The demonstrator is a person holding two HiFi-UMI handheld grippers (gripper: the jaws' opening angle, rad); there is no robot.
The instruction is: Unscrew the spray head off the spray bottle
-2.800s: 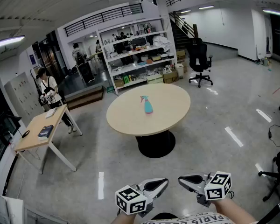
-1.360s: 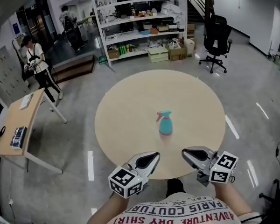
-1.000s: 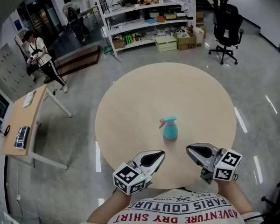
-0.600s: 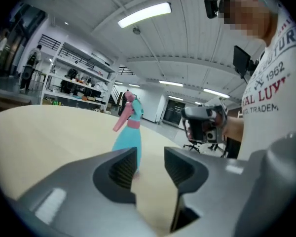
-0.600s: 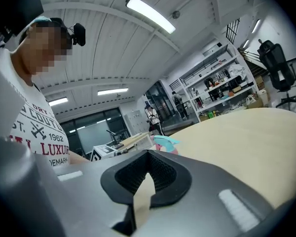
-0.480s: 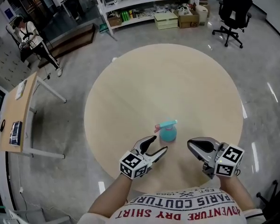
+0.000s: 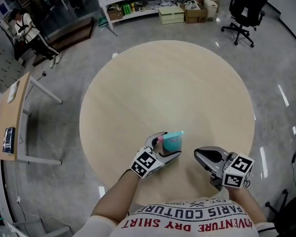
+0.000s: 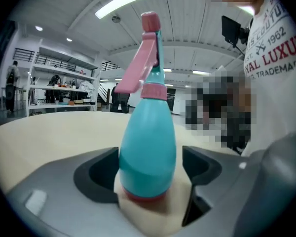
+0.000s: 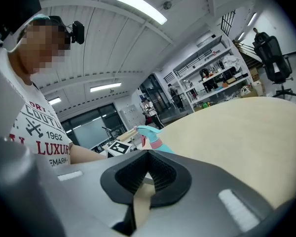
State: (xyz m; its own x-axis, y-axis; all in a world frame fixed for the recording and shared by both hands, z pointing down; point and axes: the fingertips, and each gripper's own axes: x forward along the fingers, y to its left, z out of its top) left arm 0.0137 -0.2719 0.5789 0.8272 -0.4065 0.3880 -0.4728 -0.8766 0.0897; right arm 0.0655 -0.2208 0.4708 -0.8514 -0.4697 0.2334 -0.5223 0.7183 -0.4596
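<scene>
Probably office-lab: stocked shelves (image 7: 138,6), swivel chair (image 7: 244,9)

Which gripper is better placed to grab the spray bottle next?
Left. On the left gripper the jaws have just been opening and flank the spray bottle without pressing it; the right gripper is shut, apart.

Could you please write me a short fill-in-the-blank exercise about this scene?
The spray bottle stands upright on the round ___.
Its trigger is coloured ___.
The bottle is between the open jaws of the left claw; the right claw is ___.
Missing words: table; pink; shut.
Note: the left claw's jaws have just been opening, the bottle between them.
</scene>
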